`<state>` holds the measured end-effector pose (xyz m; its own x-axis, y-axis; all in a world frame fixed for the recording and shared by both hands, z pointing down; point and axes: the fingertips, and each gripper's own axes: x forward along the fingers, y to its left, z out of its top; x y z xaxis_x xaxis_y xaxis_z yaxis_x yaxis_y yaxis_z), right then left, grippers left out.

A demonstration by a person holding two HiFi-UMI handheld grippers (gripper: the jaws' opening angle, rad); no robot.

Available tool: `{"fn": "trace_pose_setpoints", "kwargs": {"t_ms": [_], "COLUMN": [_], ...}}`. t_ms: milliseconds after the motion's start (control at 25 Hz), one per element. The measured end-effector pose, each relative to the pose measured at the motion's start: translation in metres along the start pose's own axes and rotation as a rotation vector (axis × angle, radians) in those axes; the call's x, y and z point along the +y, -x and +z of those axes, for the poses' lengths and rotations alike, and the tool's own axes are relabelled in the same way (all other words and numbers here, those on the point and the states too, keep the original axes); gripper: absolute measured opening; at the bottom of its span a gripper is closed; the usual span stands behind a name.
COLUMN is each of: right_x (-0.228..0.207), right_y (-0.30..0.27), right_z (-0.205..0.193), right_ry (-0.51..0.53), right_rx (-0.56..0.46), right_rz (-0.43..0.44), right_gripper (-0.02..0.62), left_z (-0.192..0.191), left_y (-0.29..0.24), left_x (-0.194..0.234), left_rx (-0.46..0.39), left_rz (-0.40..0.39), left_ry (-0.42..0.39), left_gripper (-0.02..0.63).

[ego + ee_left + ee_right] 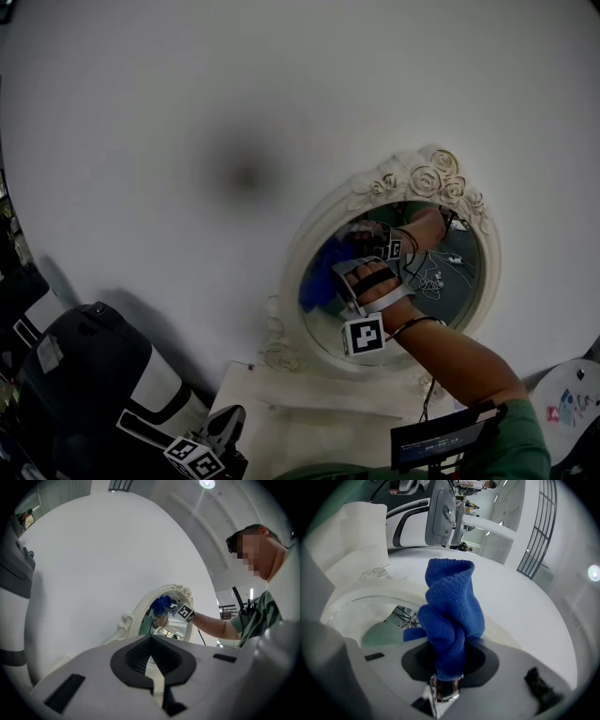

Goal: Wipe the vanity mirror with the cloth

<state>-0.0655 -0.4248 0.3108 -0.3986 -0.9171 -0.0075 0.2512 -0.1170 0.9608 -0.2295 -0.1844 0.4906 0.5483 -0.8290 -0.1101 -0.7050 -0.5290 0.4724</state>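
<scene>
The wiping looked to be under way rather than finished: the blue cloth [450, 616] was already picked up and carried to the vanity mirror [464, 272], so the fetching was done and the rubbing of the glass was what remained. How much of the glass had been covered could not be read, since no streak, smear or cleaned patch showed on it in any view. The right tongs [446, 679] were clamped on the lower end of the cloth, and the rest of it stood out beyond their tips as a thick, folded bunch. In the head view these tongs [349, 279] were raised in front of the oval mirror, with the cloth [322, 281] over the left part of the glass, just inside the ornate white frame [298, 246]. The right part and the far, rose-carved end of the mirror lay away from the cloth, so by that judgement they were yet to be reached. Whether the cloth was actually pressed on the glass or only just beside it could not be told. The left tongs [152, 667] were drawn together with nothing between them. They hung low and near at the left [225, 427], just beside the white worktop [272, 412] under the mirror and well apart from the cloth [161, 604], taking no part in the wipe.
</scene>
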Motion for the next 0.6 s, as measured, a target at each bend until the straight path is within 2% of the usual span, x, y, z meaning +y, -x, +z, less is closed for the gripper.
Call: {"fn": "trace_pose_setpoints", "kwargs": {"t_ms": [120,280,480,600], "right_x": [-0.002,-0.004,-0.005,0.006], "right_y": [-0.022,-0.026,-0.026,-0.017], "right_z": [0.016,0.017,0.016,-0.002], "right_ry": [-0.019,-0.007,-0.024,-0.037], "right_rx": [0.002,-0.006,-0.007,0.016], "right_rz": [0.021,-0.01,0.011,0.039], "right_gripper": [0.091,0.091,0.091,0.091], "left_z": [0.005,0.005,0.005,0.005], "left_y": [0.018,0.033,0.022,0.011], "left_x": [0.011,0.021,0.013,0.005], "left_rx": [-0.021,-0.027,-0.021,-0.007], "left_rz": [0.045,0.081,0.05,0.019], "left_ry": [0.002,0.007,-0.004,-0.012], "left_gripper": [0.006,0.006,0.006,0.006]}}
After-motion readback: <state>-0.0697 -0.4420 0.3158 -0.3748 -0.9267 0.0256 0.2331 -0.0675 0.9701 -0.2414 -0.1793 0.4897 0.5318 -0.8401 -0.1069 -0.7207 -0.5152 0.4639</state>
